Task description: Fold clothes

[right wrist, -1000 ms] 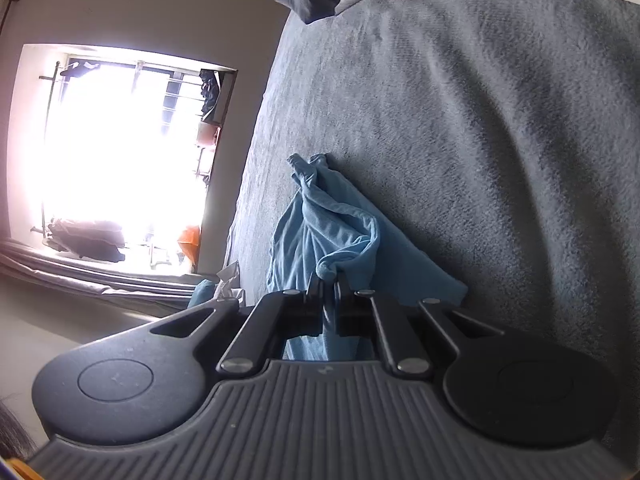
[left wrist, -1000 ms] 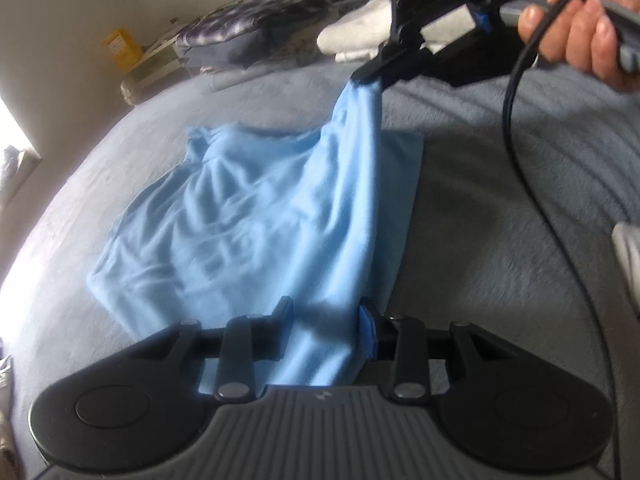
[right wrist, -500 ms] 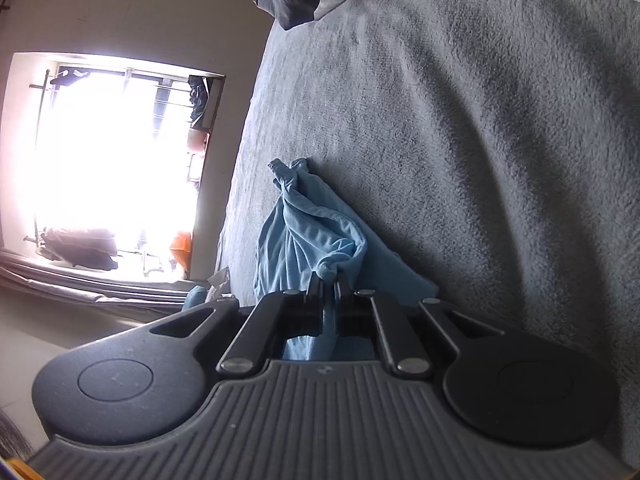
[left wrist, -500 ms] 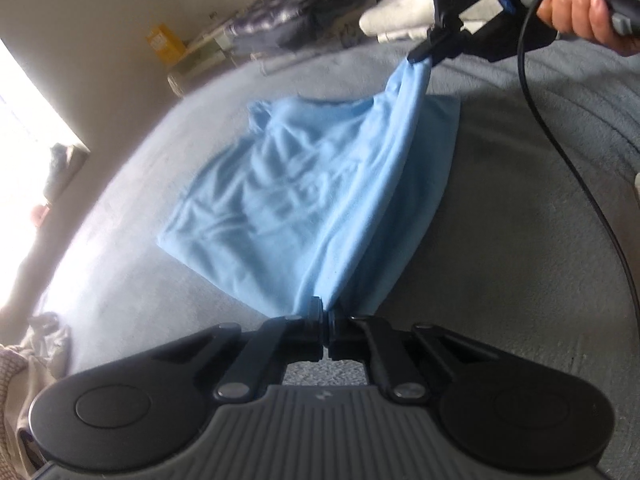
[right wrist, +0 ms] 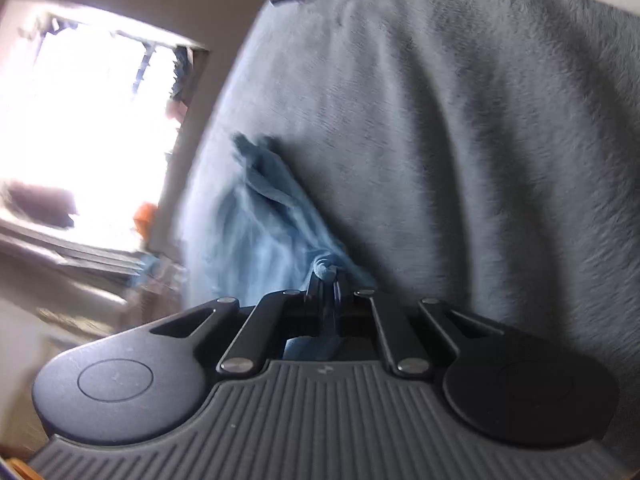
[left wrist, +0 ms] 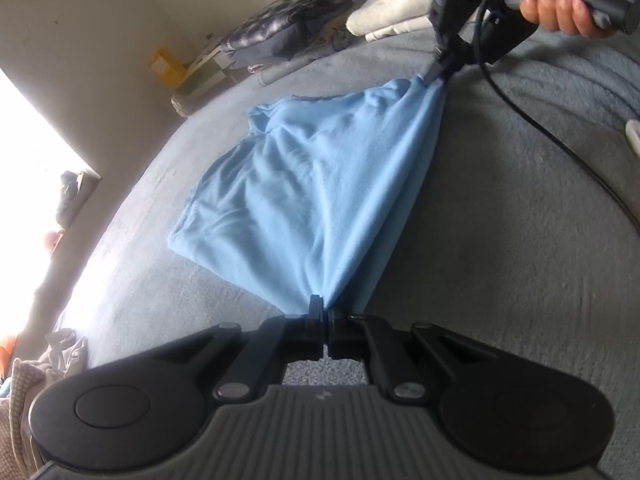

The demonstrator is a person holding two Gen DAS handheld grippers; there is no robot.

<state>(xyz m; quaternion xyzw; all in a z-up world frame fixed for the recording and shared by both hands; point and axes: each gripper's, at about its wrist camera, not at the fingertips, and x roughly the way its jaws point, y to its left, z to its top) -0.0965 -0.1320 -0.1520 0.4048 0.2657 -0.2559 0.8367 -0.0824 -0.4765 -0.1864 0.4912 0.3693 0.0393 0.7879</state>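
Cloth (left wrist: 320, 184): light blue, thin, soft knit, creased; one edge is pulled taut between both tongs, the rest is spread on the bed.
Bed (left wrist: 500, 240): covered by a grey fleecy blanket with a short nap.
Left tongs (left wrist: 322, 312): black, pressed together on a bunched corner of the cloth at the near end.
Right tongs (left wrist: 438, 70): pinched shut on the far corner; in the right wrist view (right wrist: 330, 280) a twisted knot of cloth is gripped between the fingers.
Hand (left wrist: 560, 0): wrapped around the grey handle of the right tongs, raised above the bed, a black cable (left wrist: 560, 140) trailing from it.
Far edge: a plaid garment (left wrist: 288, 12) and a white folded cloth (left wrist: 392, 16) are piled.
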